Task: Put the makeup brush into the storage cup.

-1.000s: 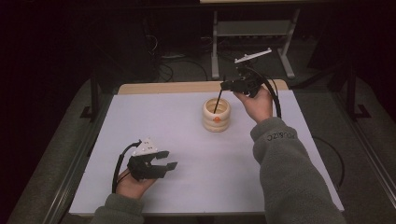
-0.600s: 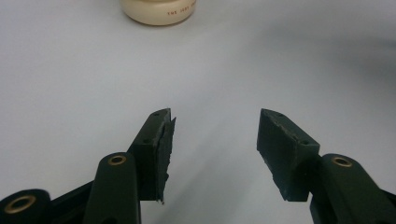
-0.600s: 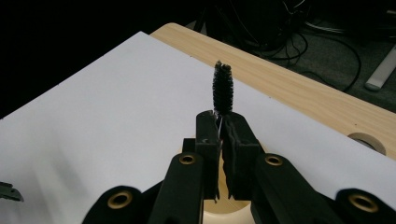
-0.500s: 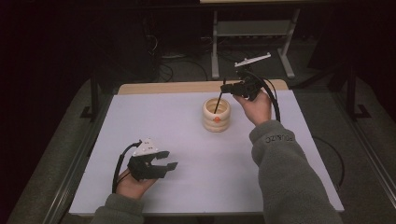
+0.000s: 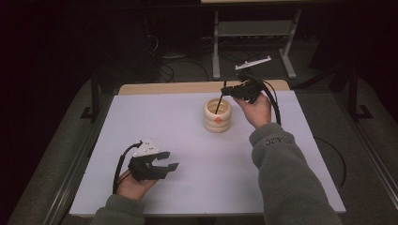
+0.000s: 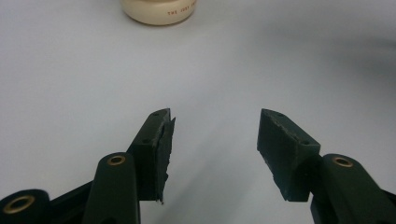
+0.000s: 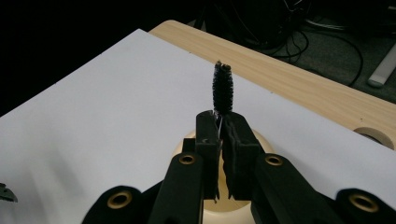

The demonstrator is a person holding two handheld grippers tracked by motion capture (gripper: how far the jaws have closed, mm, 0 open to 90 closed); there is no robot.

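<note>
Three cameras, one white table (image 5: 187,140)
High view looks down; both gripper views sit low and close, sharing the cream ribbed jar (image 5: 217,115).

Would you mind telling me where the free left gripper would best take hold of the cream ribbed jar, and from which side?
Probably by the jar's ribbed side wall, low down, coming in level from the near left, where the left gripper lies open. The top is taken: the right gripper holds a thin black brush whose handle slants into the mouth. The jar looks wider than the open fingers, so they may need to spread further.
</note>
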